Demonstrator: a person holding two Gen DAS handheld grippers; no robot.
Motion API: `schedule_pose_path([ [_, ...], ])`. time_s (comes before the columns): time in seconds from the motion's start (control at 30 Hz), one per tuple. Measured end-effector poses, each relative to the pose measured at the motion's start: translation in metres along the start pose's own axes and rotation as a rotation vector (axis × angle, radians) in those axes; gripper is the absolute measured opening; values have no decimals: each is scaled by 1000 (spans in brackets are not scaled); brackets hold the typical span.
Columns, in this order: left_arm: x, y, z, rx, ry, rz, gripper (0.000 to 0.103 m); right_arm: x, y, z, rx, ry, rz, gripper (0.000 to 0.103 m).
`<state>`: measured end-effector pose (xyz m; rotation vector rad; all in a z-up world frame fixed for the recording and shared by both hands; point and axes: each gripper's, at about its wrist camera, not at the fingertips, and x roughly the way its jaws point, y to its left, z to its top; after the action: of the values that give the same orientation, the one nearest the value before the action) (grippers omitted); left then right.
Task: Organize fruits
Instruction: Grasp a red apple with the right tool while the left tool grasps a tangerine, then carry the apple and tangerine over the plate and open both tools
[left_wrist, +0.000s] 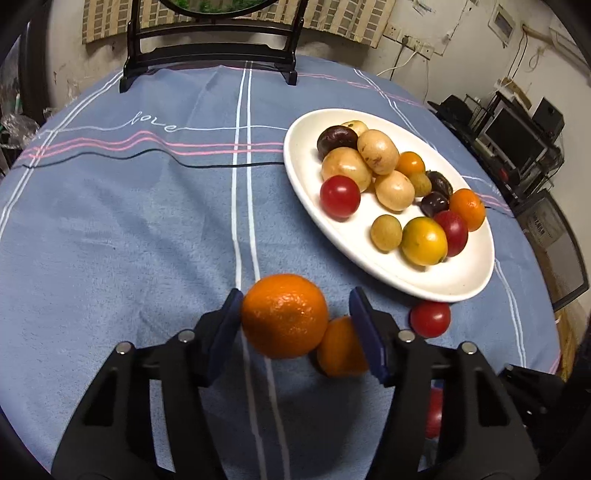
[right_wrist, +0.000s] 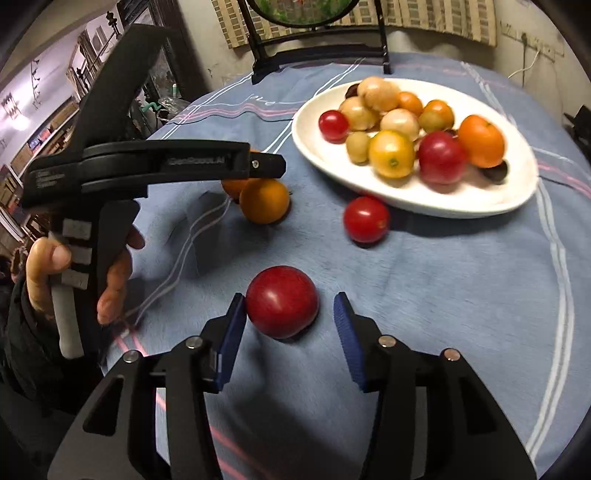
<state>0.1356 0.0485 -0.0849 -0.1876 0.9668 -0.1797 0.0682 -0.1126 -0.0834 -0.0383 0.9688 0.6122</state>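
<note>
A white oval plate holds several fruits: oranges, red tomatoes, pale yellow and dark purple ones. My left gripper is open around a large orange on the blue cloth; its left pad touches it. A second orange lies just behind, against the right finger. My right gripper is open around a dark red fruit on the cloth. A small red tomato lies beside the plate's near edge.
The left gripper's black body and the hand holding it fill the left of the right wrist view. A black stand sits at the table's far edge. Shelves with electronics stand to the right.
</note>
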Motion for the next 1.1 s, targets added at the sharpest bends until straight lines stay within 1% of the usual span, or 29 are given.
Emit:
schedule_pose_path([
  [0.03,-1,3,-1,-12,-2,-7,47,2,3,1,-13,-1,-9,50],
  [0.07,-3,8,-4,-24,-2,-4,46,2,6,1,-24,-5,-20,48],
  [0.1,-4,12,-6,-36,-4,-27,45,2,8,1,-29,-5,-21,42],
  [0.13,-6,16,-9,-50,-7,-44,45,2,11,1,-31,-3,-15,40],
  [0.2,-14,21,-15,-66,-17,-62,45,0,12,1,-19,-7,-21,40],
  [0.4,-45,28,-32,-79,-68,-68,45,-16,4,1,31,-40,-40,40],
  [0.6,-67,10,-37,-31,-105,-80,45,-31,-4,0,52,-74,-72,40],
  [0.77,-73,-9,-33,15,-120,-91,45,-43,-14,-2,72,-107,-80,40],
  [0.9,-70,-21,-24,40,-119,-98,45,-54,-26,0,89,-135,-98,40],
  [1.03,-61,-35,-4,74,-112,-105,45,-65,-44,11,105,-170,-130,40],
  [1.1,-54,-43,12,90,-112,-98,45,-67,-54,18,113,-184,-144,40],
])
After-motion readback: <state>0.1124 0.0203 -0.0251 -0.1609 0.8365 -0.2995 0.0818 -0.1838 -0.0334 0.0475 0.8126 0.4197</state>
